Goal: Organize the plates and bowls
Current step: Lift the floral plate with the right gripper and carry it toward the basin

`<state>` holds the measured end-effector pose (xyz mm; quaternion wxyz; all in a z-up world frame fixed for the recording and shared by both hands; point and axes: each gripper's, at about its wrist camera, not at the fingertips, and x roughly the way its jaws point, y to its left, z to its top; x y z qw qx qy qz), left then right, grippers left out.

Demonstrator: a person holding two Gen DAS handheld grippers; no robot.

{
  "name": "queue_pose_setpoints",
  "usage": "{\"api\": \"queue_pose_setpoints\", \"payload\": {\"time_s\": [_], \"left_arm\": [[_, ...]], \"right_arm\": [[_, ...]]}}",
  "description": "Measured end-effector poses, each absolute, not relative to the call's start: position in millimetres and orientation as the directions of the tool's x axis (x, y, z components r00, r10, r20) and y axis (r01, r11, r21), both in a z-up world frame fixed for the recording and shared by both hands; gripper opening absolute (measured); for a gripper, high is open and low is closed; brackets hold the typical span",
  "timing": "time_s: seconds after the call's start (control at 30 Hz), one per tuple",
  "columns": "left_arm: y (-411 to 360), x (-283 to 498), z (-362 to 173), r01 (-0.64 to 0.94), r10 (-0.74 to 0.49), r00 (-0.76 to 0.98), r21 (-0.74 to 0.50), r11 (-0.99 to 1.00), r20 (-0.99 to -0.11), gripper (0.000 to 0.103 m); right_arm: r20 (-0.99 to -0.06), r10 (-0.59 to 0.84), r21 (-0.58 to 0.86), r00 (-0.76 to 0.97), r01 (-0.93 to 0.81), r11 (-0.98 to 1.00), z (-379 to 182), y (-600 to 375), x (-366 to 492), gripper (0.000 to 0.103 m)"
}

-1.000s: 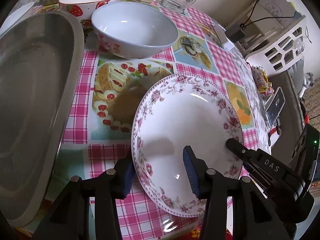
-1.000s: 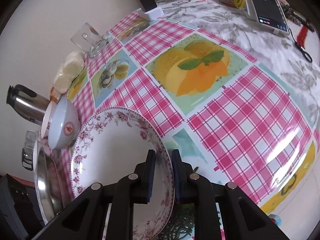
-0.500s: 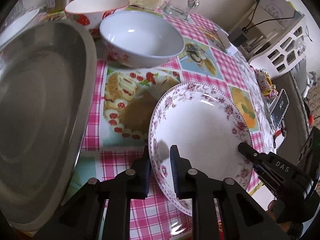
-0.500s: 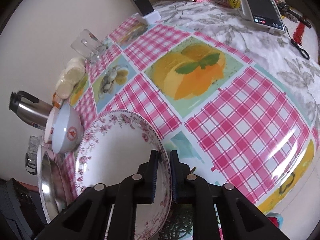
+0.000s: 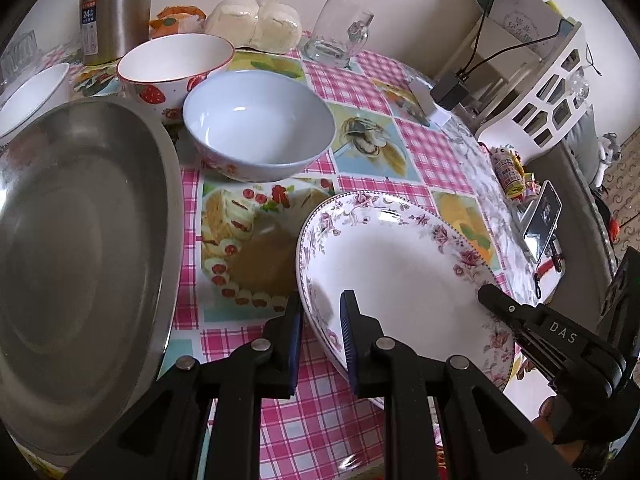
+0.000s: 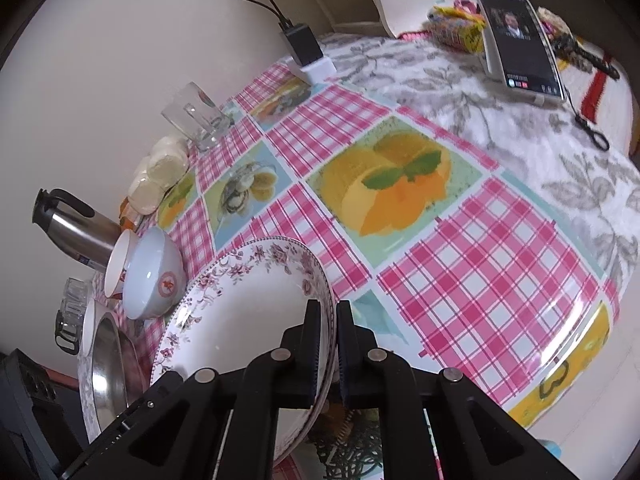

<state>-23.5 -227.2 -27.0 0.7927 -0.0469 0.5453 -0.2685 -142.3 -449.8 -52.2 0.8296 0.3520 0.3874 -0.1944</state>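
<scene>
So the white floral-rimmed plate (image 5: pixel 400 276) is tipped up off the checkered pink desk (image 6: pixel 460 280), hollow side facing the big steel dish (image 5: pixel 80 240). Left gripper (image 5: pixel 320 320) pinches its near rim, right gripper (image 6: pixel 329 324) is clamped tight on the opposite edge. Pale blue bowl (image 5: pixel 260 128) sits just behind it.
</scene>
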Motion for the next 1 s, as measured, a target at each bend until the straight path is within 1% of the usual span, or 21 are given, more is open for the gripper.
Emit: {"api": "queue_pose_setpoints", "payload": {"time_s": [0.17,0.63,1.0], "left_arm": [[-224,-24,-16,0.385,-0.506,0.279,-0.388,0.837,-0.816,0.019],[-213,-24,23,0.430,-0.552,0.367,-0.390,0.814,-0.749,0.019],[-184,-12,33,0.407,-0.554,0.392,-0.402,0.820,-0.734,0.019]], "right_arm": [[-0.747,-0.076,0.441,0.661,0.578,0.687,-38,-448,-145,0.009],[-0.644,-0.135,0.449,0.753,0.515,0.730,-1,-433,-148,0.009],[-0.639,-0.127,0.418,0.759,0.481,0.770,7,-407,-134,0.009]]}}
